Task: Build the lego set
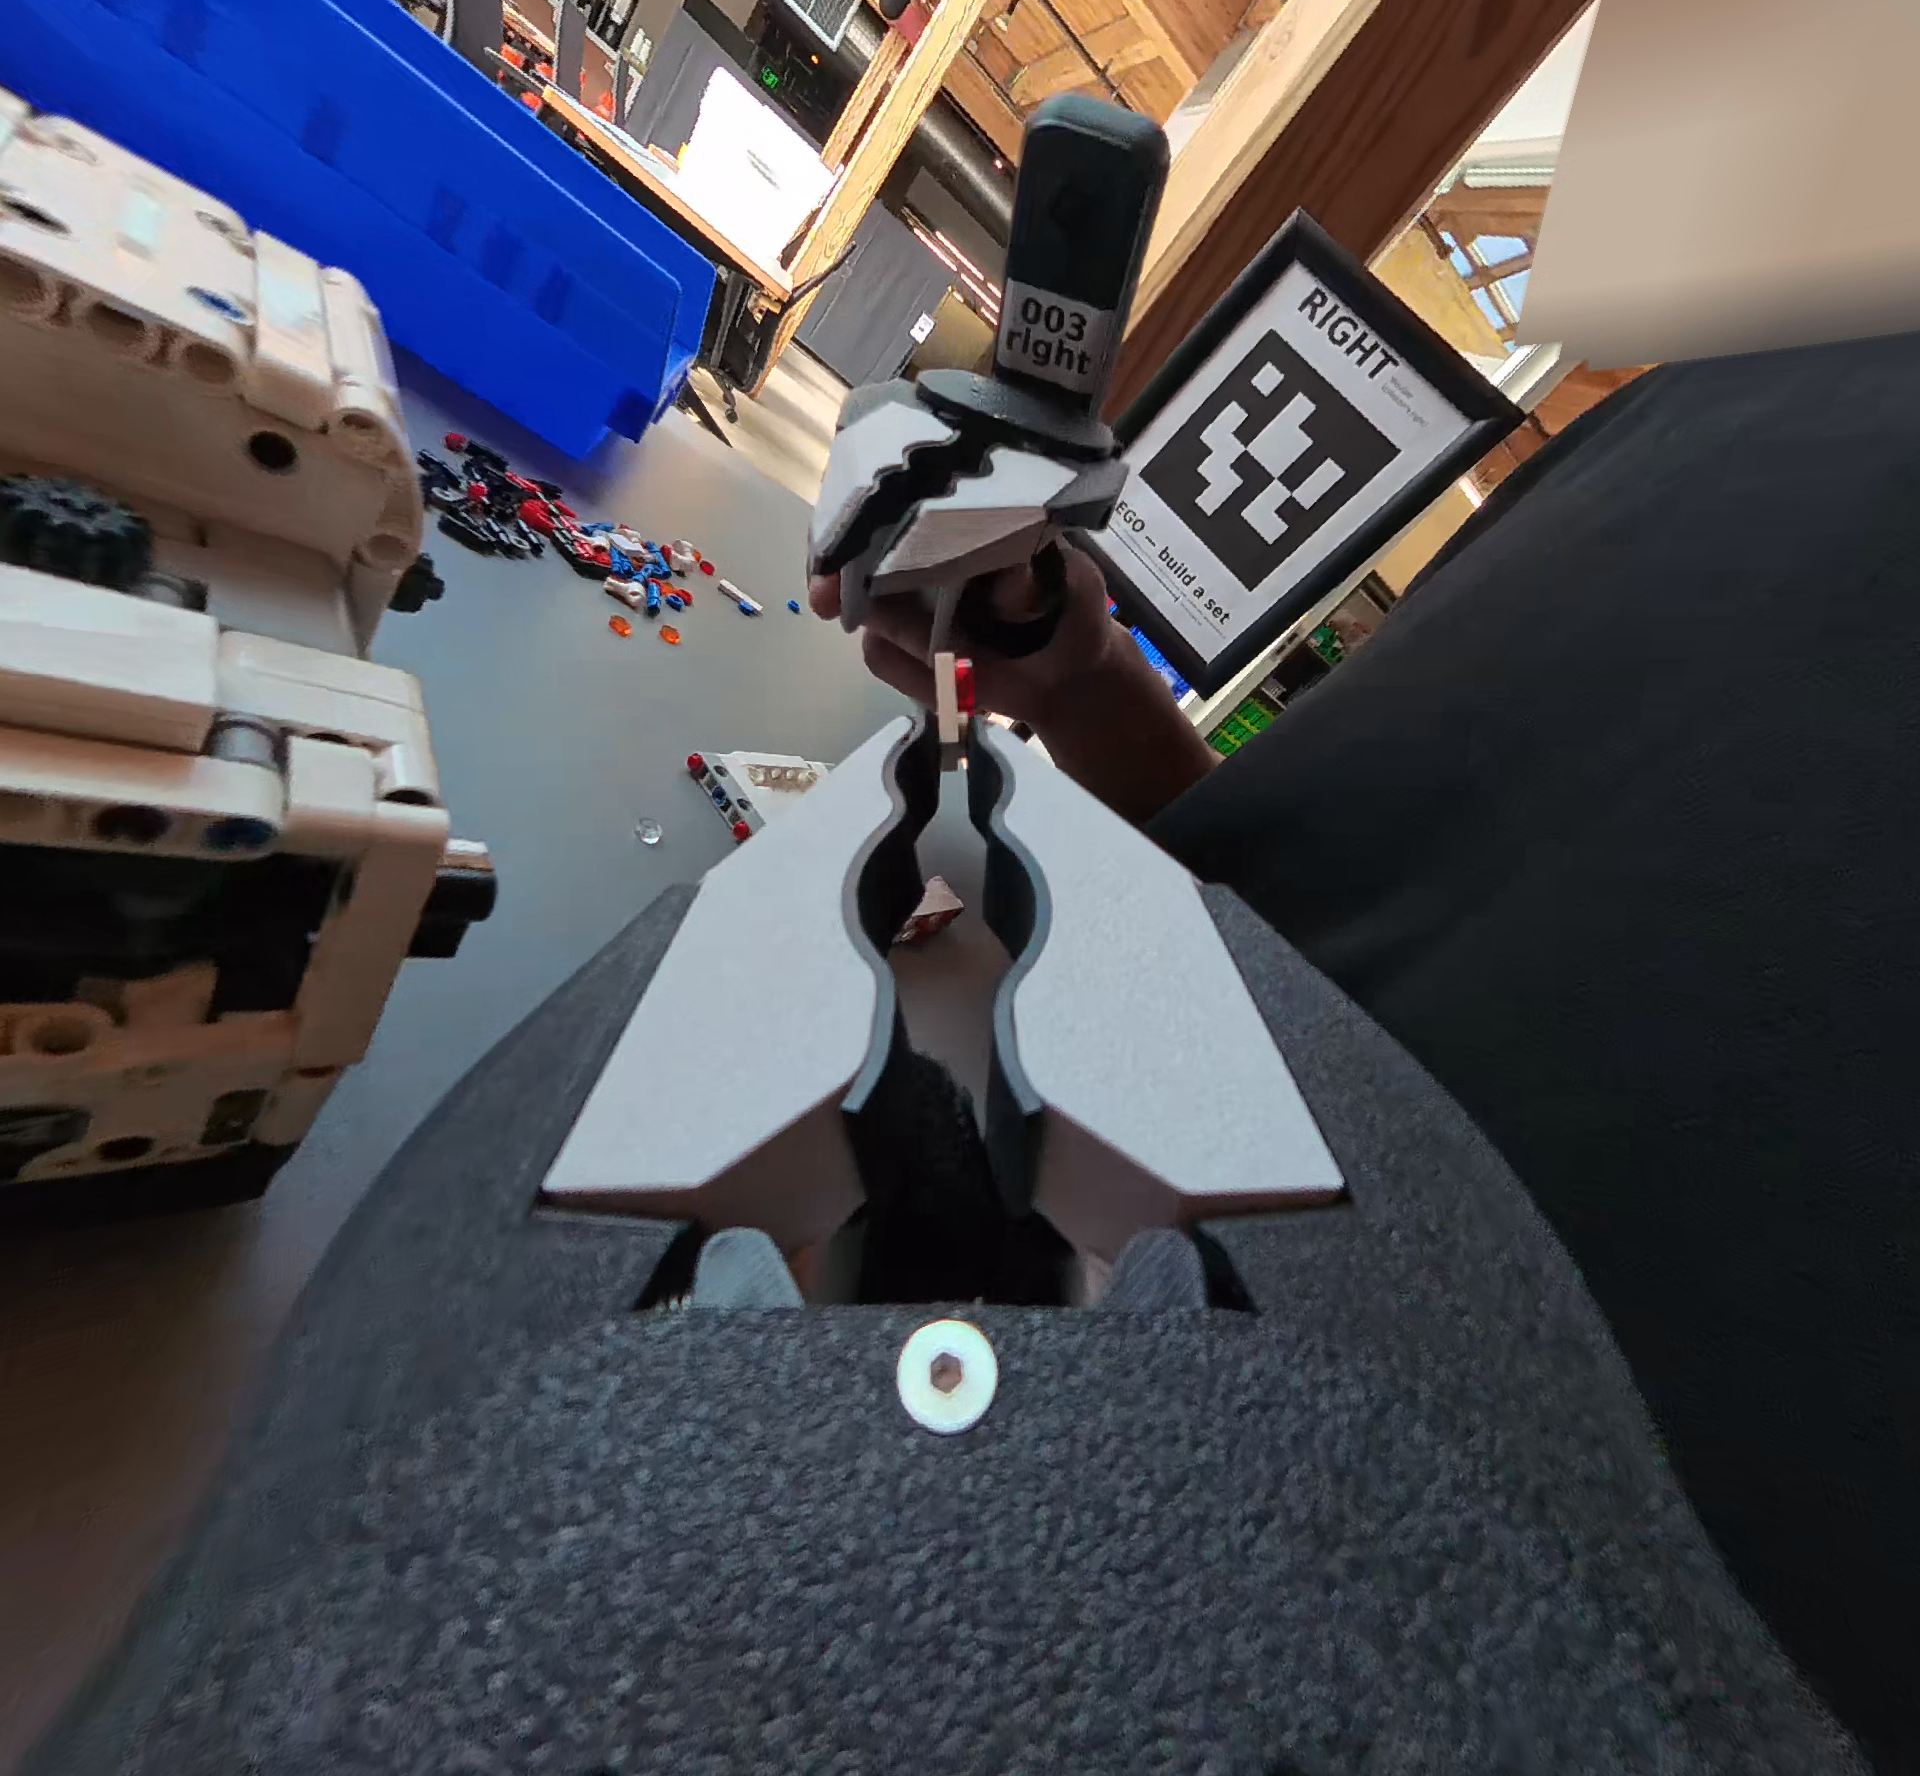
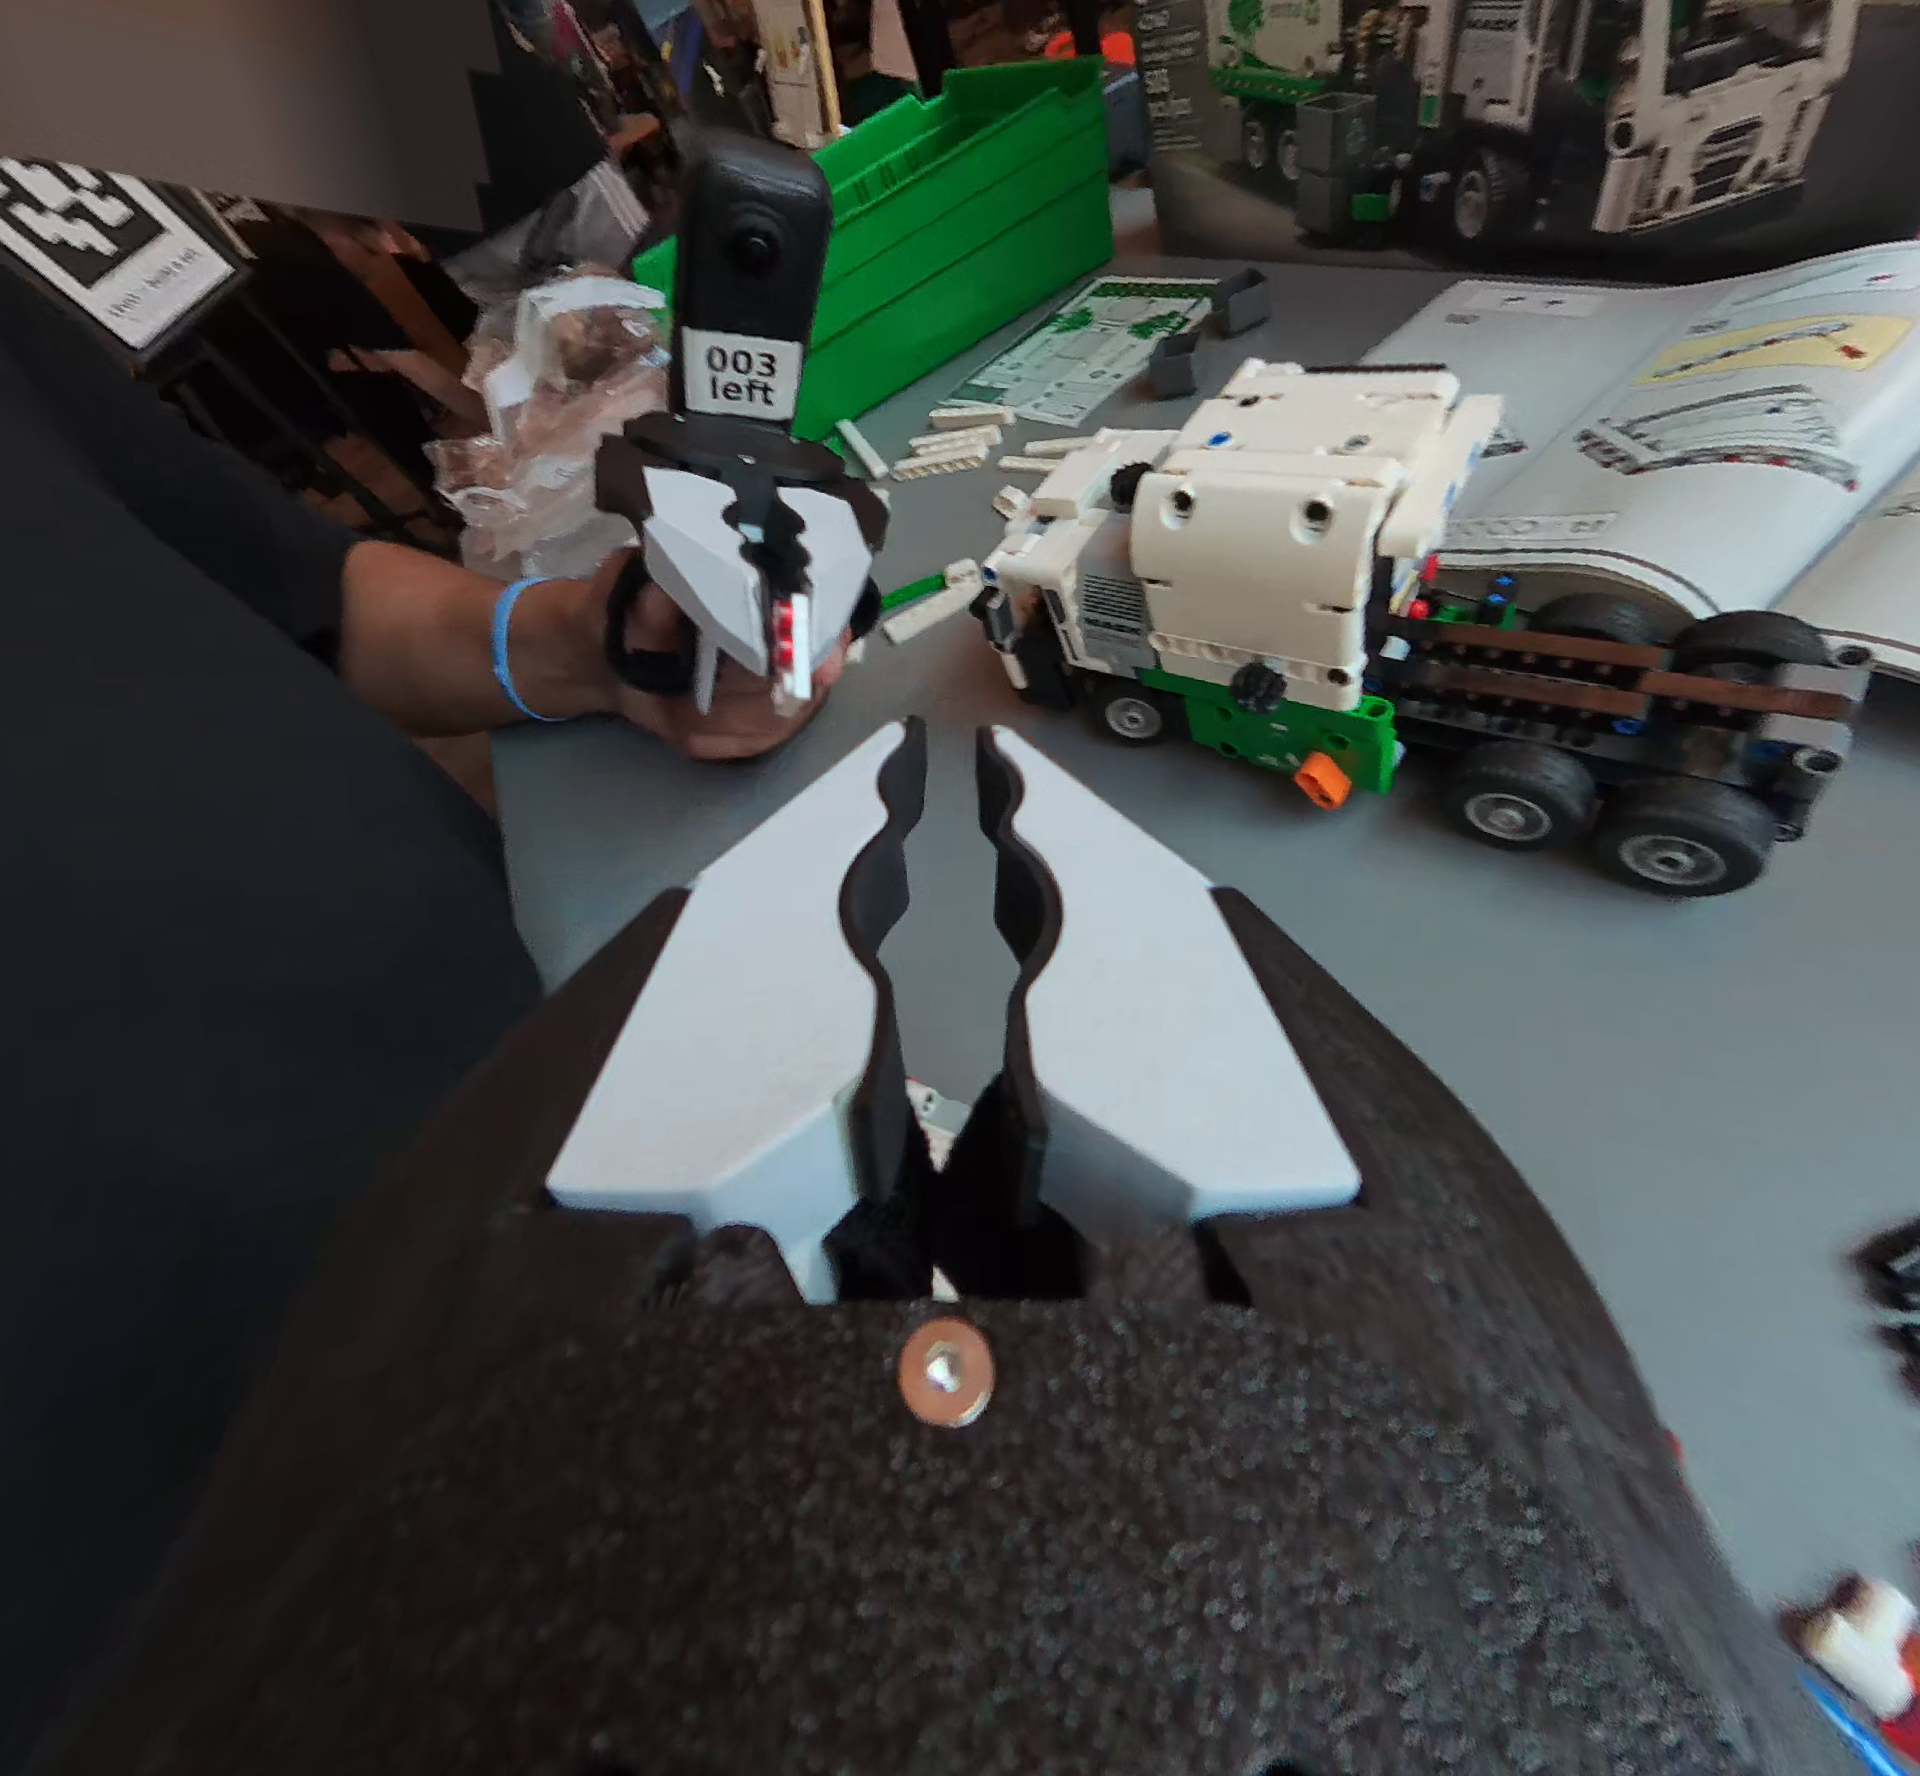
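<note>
My left gripper (image 1: 945, 739) is shut on a small white lego piece with red pins (image 1: 953, 703), held above the grey table; the piece also shows in the right wrist view (image 2: 792, 646). My right gripper (image 2: 951, 739) stands a narrow gap open with nothing between its jaws. The two grippers face each other, close together; the right one shows in the left wrist view (image 1: 935, 500) just above the held piece. The part-built white and green truck (image 2: 1247, 573) stands on the table to the right, and it fills the left edge of the left wrist view (image 1: 187, 583).
Loose small pieces (image 1: 582, 531) and a small white sub-assembly (image 1: 758, 781) lie near a blue bin (image 1: 416, 168). A green bin (image 2: 935, 251), white beams (image 2: 956, 448), a sticker sheet (image 2: 1091, 344), the open instruction booklet (image 2: 1714, 438) and the set's box (image 2: 1507, 43) stand behind the truck. Spacing between my two grippers at the tips: around 6 cm.
</note>
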